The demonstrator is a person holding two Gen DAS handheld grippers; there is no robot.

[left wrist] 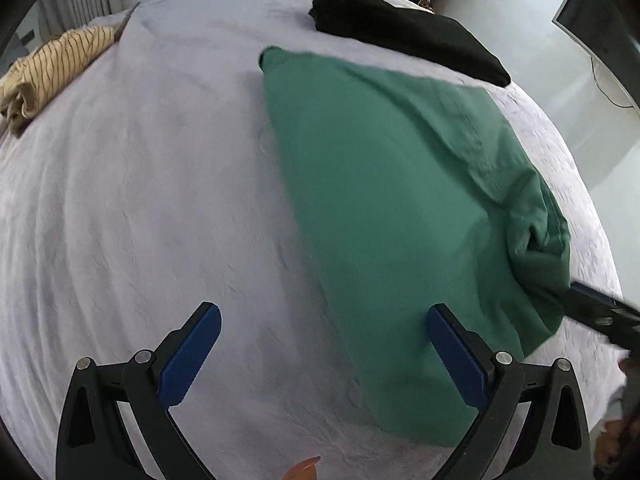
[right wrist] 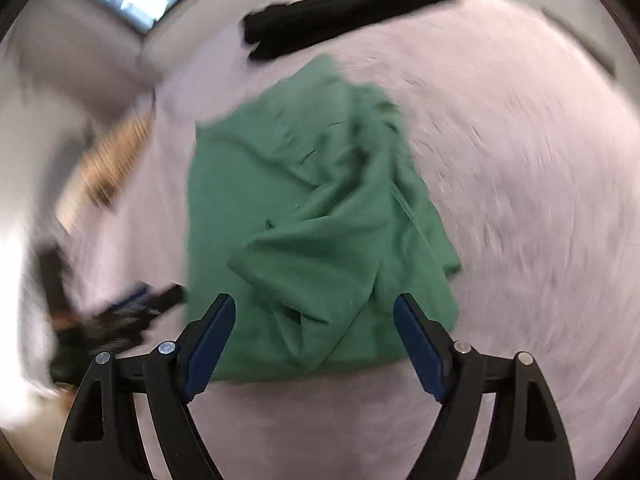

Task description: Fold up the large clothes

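Both tools angle steeply down over the bed (left wrist: 140,200) — left tool (left wrist: 324,354) spread wide, empty; right tool (right wrist: 314,346) open, nothing gripped, above the folded green garment (right wrist: 320,216).

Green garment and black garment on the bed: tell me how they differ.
The green garment lies spread wide mid-bed, near both open grippers; the black garment sits at the far edge. The green garment is rumpled, with loose folds on top in the right wrist view; the black garment looks like a compact, narrower bundle. Both rest on the pale bedcover, and neither is held.
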